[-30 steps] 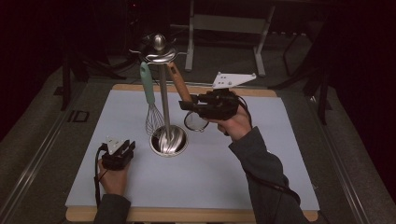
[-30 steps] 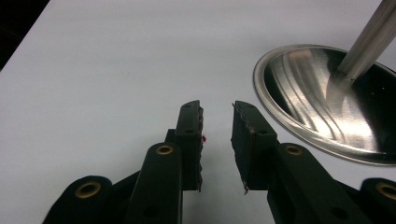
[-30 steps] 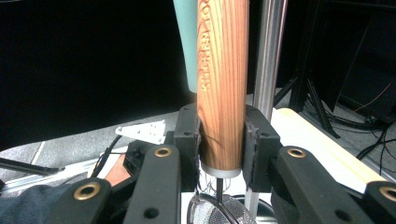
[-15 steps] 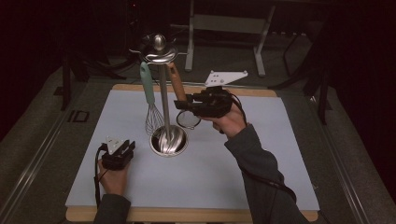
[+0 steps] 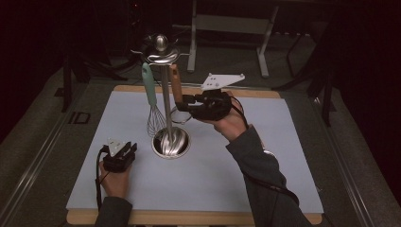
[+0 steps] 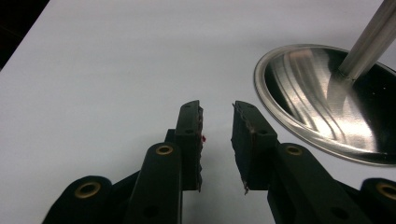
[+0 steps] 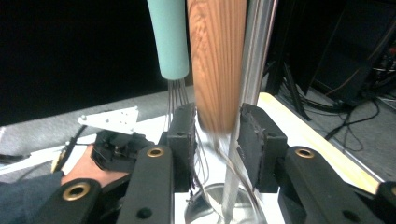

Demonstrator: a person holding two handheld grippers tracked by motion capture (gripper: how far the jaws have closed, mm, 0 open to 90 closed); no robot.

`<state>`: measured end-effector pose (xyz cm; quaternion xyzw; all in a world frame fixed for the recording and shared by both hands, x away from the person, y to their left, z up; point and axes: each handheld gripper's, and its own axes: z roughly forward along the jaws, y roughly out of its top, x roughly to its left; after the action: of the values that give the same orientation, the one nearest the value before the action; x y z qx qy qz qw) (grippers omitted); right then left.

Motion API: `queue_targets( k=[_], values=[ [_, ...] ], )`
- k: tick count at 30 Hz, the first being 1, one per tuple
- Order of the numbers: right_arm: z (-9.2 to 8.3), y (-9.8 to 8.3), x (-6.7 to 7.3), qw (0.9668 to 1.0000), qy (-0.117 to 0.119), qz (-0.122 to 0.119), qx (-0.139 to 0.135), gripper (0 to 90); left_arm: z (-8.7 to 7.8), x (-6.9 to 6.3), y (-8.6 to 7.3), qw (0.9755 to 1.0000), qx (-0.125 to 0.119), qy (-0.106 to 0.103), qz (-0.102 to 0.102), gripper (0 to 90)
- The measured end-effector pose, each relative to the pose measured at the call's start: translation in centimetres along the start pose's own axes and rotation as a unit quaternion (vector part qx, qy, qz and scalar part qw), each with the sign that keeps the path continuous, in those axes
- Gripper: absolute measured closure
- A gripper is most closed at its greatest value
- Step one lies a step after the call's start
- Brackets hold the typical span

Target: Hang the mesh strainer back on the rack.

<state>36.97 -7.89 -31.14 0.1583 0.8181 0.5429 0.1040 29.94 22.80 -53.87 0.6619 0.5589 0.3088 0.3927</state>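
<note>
A metal utensil stand (image 5: pixel 166 94) rises from its round steel base (image 5: pixel 171 142) on the mat. Beside the pole hangs a teal-handled whisk (image 5: pixel 150 85). A wood-handled wire utensil (image 5: pixel 175 85) hangs on the pole's other side. My right gripper (image 5: pixel 182 103) reaches in from the right at the handle's lower end. In the right gripper view the wooden handle (image 7: pixel 217 56) stands between the jaws of the right gripper (image 7: pixel 217 112), which have just been opening and stand slightly off it. My left gripper (image 5: pixel 130 147) rests open on the mat, left of the base; left gripper (image 6: pixel 217 109) holds nothing.
A pale blue mat (image 5: pixel 283 156) covers a wooden board (image 5: pixel 189 218). Dark floor and a grey metal frame (image 5: pixel 227 23) lie beyond the far edge. The steel base (image 6: pixel 303 102) and pole (image 6: pixel 369 42) sit just right of the left jaws.
The right gripper has carried the wooden handle up and left until it hangs upright beside the pole, and its jaws have parted. The left gripper has stayed put.
</note>
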Motion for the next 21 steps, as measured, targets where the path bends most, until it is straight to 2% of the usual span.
queue_targets(
  k=[10, 13, 21],
  values=[
    [-0.2, -0.3, 0.7, 0.9992, -0.02, -0.032, 0.015, 63.2, 0.0, 0.0, 0.0, 1.0, 0.0, 0.0, -0.001, 72.8],
    [-0.5, -0.6, 0.9, 0.998, -0.032, -0.048, 0.027, 62.4, 0.0, 0.0, 0.0, 1.0, 0.001, 0.0, -0.001, 72.8],
    [-1.5, -1.6, 1.0, 0.9964, -0.05, -0.056, 0.039, 60.5, 0.0, 0.0, 0.0, 1.0, 0.0, 0.001, -0.001, 72.8]
  ],
)
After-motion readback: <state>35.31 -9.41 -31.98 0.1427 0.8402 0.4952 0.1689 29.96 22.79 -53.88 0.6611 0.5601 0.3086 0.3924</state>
